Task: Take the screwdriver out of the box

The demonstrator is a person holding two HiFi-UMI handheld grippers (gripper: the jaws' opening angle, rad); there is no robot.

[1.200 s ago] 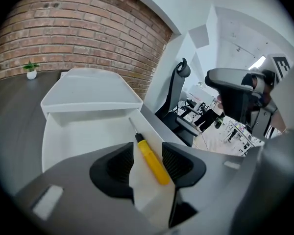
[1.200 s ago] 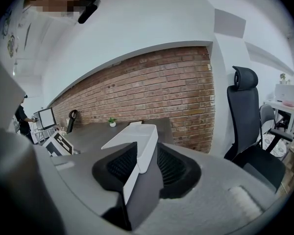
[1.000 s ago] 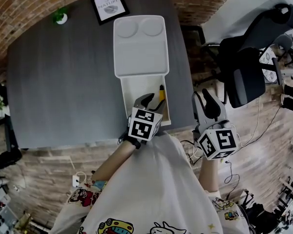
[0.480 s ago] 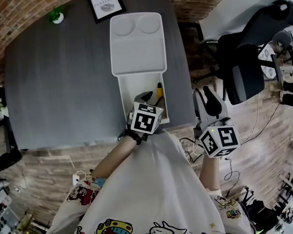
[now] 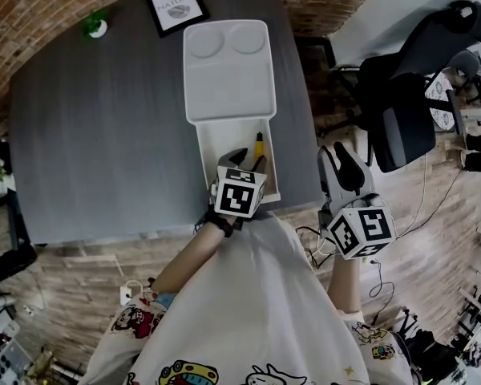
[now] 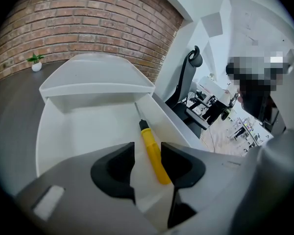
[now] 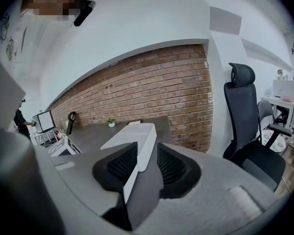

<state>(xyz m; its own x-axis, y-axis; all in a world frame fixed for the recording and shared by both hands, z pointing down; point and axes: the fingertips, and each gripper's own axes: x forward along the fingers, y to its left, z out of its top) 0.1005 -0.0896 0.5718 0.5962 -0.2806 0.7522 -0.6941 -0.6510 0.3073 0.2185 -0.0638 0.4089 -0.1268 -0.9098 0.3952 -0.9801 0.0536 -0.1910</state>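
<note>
Left hand-held gripper (image 6: 147, 147): lowered into the near end of the open white box (image 6: 78, 131), jaws set at a moderate gap, not closed on anything. Screwdriver (image 6: 153, 153): lying flat on the box floor along the right wall, yellow handle toward the person, dark collar and thin metal shaft pointing to the far end. In the left gripper view the handle falls in the gap between the two jaws, closer to the right jaw; contact with that jaw cannot be confirmed, and a clear strip of box floor shows between the handle and the left jaw. Box sits on the dark grey bench (image 5: 104, 135), near its front right corner, with the lid (image 5: 228, 70) swung back flat onto the bench beyond it; two round recesses visible at the lid's far end. Right hand-held gripper (image 7: 147, 148): held off the bench's right edge, over the wood floor, jaws parted to a similar gap with nothing between them; its camera looks past the jaws at the outside of the white box, well apart from it. Elsewhere on the bench, at the far edge by the brick wall (image 7: 152, 82): a framed picture (image 5: 176, 6) and a small potted plant (image 5: 96, 27). Black office chair (image 5: 401, 111) stands on the floor to the right.
</note>
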